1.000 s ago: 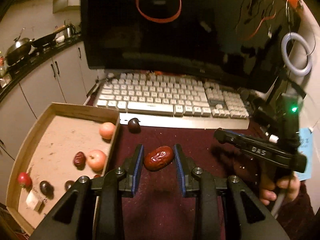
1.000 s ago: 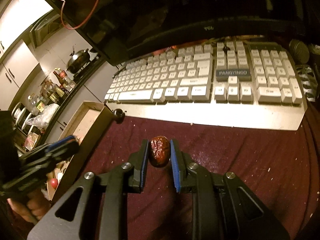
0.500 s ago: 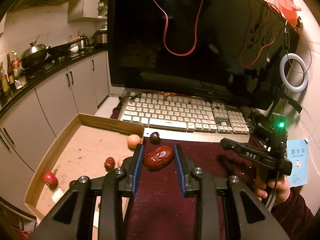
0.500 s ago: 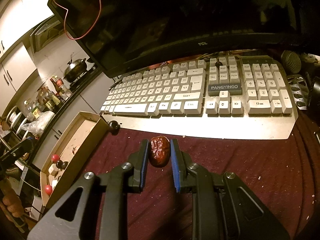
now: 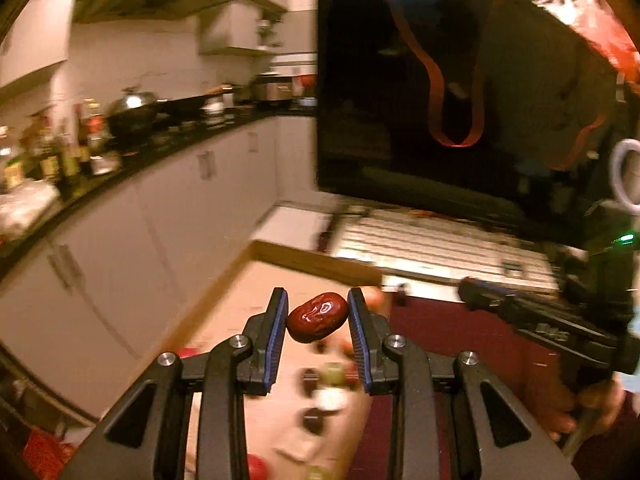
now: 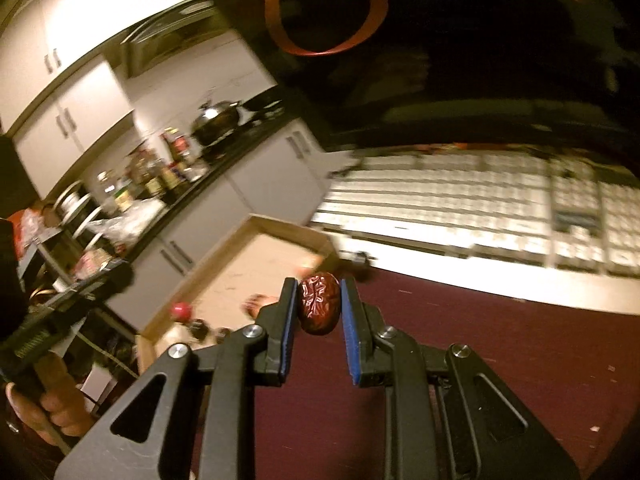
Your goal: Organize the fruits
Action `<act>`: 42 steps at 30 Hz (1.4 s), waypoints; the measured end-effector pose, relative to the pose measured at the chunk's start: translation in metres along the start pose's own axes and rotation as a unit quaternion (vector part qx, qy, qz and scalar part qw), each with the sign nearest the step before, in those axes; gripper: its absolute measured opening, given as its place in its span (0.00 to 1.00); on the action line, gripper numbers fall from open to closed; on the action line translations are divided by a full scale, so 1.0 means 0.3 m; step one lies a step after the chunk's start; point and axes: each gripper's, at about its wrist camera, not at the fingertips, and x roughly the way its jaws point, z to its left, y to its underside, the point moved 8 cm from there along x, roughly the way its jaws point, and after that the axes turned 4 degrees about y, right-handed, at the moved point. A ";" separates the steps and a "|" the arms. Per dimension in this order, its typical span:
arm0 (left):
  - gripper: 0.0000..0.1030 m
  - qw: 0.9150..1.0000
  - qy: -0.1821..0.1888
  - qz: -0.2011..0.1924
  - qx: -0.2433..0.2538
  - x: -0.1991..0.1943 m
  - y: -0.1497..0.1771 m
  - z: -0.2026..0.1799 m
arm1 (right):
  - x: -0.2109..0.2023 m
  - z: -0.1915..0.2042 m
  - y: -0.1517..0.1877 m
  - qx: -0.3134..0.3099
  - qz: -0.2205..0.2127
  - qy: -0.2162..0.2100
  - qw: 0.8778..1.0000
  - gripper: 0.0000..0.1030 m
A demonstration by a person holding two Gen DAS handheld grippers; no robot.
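My left gripper (image 5: 317,312) is shut on a wrinkled red date (image 5: 317,317), held in the air over the shallow cardboard box (image 5: 316,262). Blurred small fruits (image 5: 320,380) lie in the box below it. My right gripper (image 6: 319,303) is shut on a second red date (image 6: 319,304), lifted above the dark red cloth (image 6: 480,344) near the box's right wall (image 6: 288,226). A small red fruit (image 6: 181,309) and an orange one (image 6: 260,303) show in the box. Each view catches the other gripper at its edge: the right one (image 5: 532,326), the left one (image 6: 68,300).
A white keyboard (image 6: 472,200) lies behind the cloth under a large dark monitor (image 5: 460,100). A small dark fruit (image 6: 359,257) sits by the keyboard's front edge. Kitchen cabinets and a cluttered counter (image 5: 120,148) run along the left. A hand (image 6: 52,408) grips the left tool.
Both grippers have risen and swung left toward the box, each still holding its date. The views are now tilted and blurred, showing more of the kitchen.
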 end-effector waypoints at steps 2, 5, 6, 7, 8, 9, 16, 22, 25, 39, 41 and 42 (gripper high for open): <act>0.29 1.000 -0.030 0.001 -0.009 0.015 0.011 0.068 | 0.029 0.066 -0.009 -0.015 0.001 -0.003 1.000 0.23; 0.29 0.998 -0.060 0.007 -0.014 0.044 0.035 0.133 | 0.093 0.143 0.000 -0.025 0.017 -0.007 1.000 0.23; 0.29 0.998 -0.065 0.012 -0.017 0.060 0.048 0.152 | 0.118 0.166 0.009 -0.029 0.023 -0.007 0.999 0.23; 0.29 0.997 -0.069 0.016 -0.019 0.072 0.057 0.167 | 0.142 0.185 0.017 -0.033 0.029 -0.006 0.999 0.23; 0.29 0.997 -0.070 0.020 -0.022 0.087 0.069 0.179 | 0.159 0.198 0.025 -0.036 0.033 -0.006 0.999 0.23; 0.29 0.997 -0.072 0.025 -0.023 0.103 0.080 0.188 | 0.182 0.211 0.034 -0.038 0.039 -0.006 0.999 0.23; 0.29 0.996 -0.082 0.038 -0.024 0.159 0.114 0.222 | 0.274 0.257 0.062 -0.037 0.060 -0.008 0.997 0.23; 0.29 0.994 -0.091 0.045 -0.029 0.191 0.132 0.253 | 0.351 0.284 0.109 -0.045 0.089 -0.003 0.995 0.23; 0.29 0.994 -0.098 0.046 -0.029 0.199 0.140 0.264 | 0.380 0.286 0.134 -0.048 0.101 0.002 0.994 0.23; 0.62 0.988 -0.152 0.026 -0.025 0.168 0.144 0.296 | 0.386 0.281 0.166 -0.081 0.102 0.044 0.990 0.33; 0.75 0.987 -0.160 0.014 -0.024 0.139 0.135 0.292 | 0.355 0.290 0.157 -0.082 0.087 0.038 0.992 0.46; 0.77 0.986 -0.165 0.007 -0.023 0.119 0.129 0.289 | 0.334 0.295 0.149 -0.087 0.075 0.038 0.993 0.47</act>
